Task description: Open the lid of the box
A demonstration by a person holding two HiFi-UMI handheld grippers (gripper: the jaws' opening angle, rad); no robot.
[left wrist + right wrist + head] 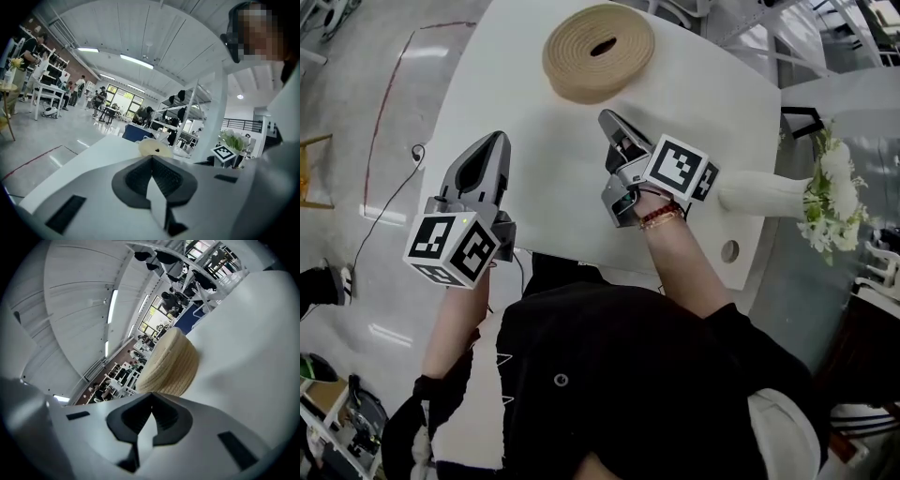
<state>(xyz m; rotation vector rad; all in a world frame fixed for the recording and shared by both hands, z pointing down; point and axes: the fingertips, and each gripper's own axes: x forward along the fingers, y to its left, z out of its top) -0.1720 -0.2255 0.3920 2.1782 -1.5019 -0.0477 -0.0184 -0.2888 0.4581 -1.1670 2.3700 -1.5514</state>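
A round woven box (599,52) with a dark hole in the middle of its lid sits at the far side of the white table (544,178). It also shows as a tan drum (171,364) in the right gripper view and small and pale (156,148) in the left gripper view. My right gripper (605,117) points at the box from just short of it, jaws shut and empty. My left gripper (497,137) hangs over the table's left edge, farther from the box, also shut with nothing in it.
A white vase (764,193) lies on its side at the table's right, with white flowers (832,192) past the edge. A round hole (729,250) is in the table's near right corner. A cable (389,202) runs across the floor on the left.
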